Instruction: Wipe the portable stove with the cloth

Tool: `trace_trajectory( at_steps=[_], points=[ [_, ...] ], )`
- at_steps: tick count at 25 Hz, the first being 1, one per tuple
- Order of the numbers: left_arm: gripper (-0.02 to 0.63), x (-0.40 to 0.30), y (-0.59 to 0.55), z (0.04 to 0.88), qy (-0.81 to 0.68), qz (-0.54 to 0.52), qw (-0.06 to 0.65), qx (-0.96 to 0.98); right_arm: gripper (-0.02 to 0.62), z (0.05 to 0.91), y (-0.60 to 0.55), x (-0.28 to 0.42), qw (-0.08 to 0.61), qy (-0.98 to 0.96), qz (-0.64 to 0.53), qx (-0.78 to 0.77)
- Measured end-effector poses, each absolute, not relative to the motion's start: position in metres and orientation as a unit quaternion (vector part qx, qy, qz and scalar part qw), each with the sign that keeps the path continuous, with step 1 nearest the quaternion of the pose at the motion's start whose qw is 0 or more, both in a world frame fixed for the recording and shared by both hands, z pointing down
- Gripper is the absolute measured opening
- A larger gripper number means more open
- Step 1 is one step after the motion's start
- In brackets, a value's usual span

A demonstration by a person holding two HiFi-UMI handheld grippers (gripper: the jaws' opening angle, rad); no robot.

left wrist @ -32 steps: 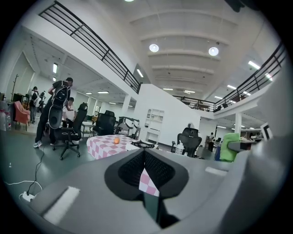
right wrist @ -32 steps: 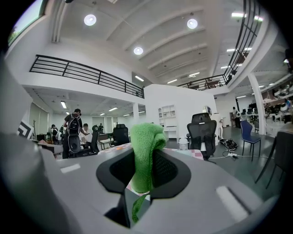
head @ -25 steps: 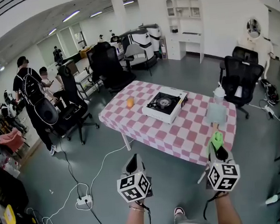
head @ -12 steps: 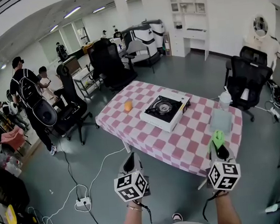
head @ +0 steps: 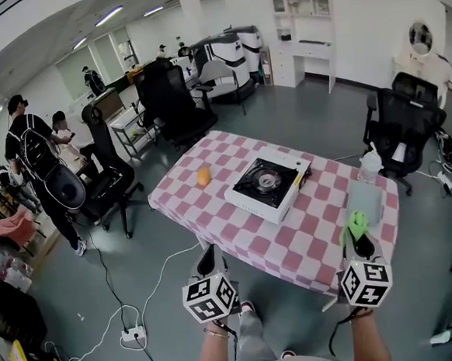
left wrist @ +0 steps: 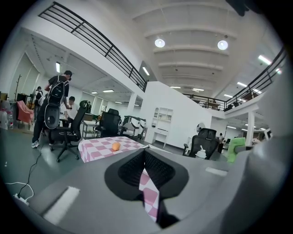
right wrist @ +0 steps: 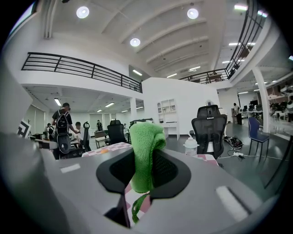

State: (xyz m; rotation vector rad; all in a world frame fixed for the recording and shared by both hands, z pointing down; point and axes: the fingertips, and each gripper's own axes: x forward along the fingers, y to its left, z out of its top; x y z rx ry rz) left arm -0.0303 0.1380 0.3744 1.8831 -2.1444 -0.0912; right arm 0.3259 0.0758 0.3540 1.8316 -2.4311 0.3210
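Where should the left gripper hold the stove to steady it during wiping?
Probably the stove's white near-left rim, approached from the table's near side: the casing lies flat and low, that rim faces the left gripper, leaving the burner top free for wiping.

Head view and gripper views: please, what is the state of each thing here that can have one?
left gripper: shut, holding nothing
right gripper: shut on the cloth
cloth: bunched, pinched between the jaws
portable stove: flat on the table, burner bare, no flame seen
bottle: upright on the table
orange: lying on the table, apart from the stove
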Motion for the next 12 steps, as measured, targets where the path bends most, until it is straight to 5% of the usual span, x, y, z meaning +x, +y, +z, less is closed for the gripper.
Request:
trace_trajectory(
  at_steps=[12],
  points=[
    [0.000, -0.110, -0.017, 0.360, -0.699, -0.017, 0.140, 0.701, 0.089, 0.340, -0.027, 0.259, 0.022, -0.750, 0.110, 0.652]
  ],
)
